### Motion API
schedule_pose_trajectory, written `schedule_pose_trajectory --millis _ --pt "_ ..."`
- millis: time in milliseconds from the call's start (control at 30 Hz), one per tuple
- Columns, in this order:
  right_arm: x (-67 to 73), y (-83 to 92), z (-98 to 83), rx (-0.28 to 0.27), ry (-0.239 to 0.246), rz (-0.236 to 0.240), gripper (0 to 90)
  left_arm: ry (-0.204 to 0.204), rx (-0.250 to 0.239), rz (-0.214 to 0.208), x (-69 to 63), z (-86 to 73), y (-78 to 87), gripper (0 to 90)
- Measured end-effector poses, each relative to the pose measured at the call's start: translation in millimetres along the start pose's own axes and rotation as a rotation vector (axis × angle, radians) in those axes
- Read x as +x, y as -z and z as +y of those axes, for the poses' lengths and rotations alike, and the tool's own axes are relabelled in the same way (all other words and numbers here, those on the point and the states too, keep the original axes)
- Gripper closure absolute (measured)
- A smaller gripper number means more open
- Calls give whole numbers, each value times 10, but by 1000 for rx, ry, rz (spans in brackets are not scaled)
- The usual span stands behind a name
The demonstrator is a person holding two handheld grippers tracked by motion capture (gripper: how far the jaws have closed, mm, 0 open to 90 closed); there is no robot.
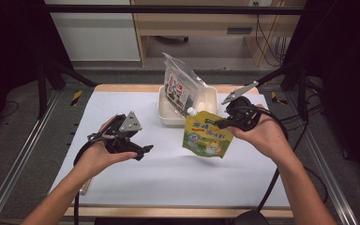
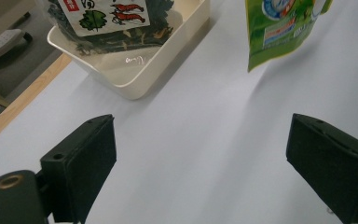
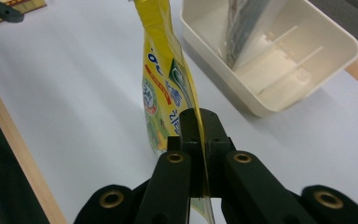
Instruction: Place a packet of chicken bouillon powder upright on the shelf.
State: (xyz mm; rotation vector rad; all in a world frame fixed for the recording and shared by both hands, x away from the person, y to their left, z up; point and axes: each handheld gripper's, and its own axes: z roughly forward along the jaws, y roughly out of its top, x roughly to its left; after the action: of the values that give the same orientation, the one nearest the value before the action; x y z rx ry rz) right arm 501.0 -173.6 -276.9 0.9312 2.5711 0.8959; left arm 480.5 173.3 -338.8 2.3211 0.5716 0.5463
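My right gripper (image 3: 199,140) is clamped on the pouch's (image 1: 206,136) stiff edge seam. It's light, floppy, slippery. My left gripper (image 2: 205,168) gapes empty

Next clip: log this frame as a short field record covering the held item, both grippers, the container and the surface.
held item: green and yellow spout pouch, lifted clear of the table
right gripper: shut on the pouch's edge
left gripper: open, nothing between its jaws, above the sheet
container: cream bin, beyond the pouch
in container: clear snack bag with dark contents, leaning upright
surface: white sheet on a wood-edged table
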Motion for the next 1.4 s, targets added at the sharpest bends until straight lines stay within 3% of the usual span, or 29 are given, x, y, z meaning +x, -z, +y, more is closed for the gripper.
schedule_pose_trajectory --millis 100,133,367,500,567,700,1000,1133,1267,1400 --pt "-36 53 -11 5 -28 -18 900 15 -5 20 -62 -53 -23 81" --pt "-86 119 -14 10 -60 -47 900 15 -1 29 -100 -86 -40 81" --pt "-256 247 27 -15 -160 -127 900 40 11 81 -269 -298 -155 81" --pt "-341 286 93 -19 -201 -171 900 73 -3 84 -338 -456 -214 83" --pt "-383 304 130 -21 -224 -189 900 108 -27 82 -366 -573 -260 87" --pt "-475 320 220 -24 -288 -215 900 115 1 89 -369 -729 -315 89" --pt "-626 288 388 -37 -406 -224 900 144 13 124 -361 -978 -287 87" --pt "-658 272 448 -47 -429 -231 900 154 25 137 -342 -1040 -288 88" --pt "-678 275 487 -65 -446 -241 900 184 7 159 -353 -1090 -297 87" --pt "-721 283 507 -92 -482 -247 900 180 21 161 -359 -1130 -303 87"
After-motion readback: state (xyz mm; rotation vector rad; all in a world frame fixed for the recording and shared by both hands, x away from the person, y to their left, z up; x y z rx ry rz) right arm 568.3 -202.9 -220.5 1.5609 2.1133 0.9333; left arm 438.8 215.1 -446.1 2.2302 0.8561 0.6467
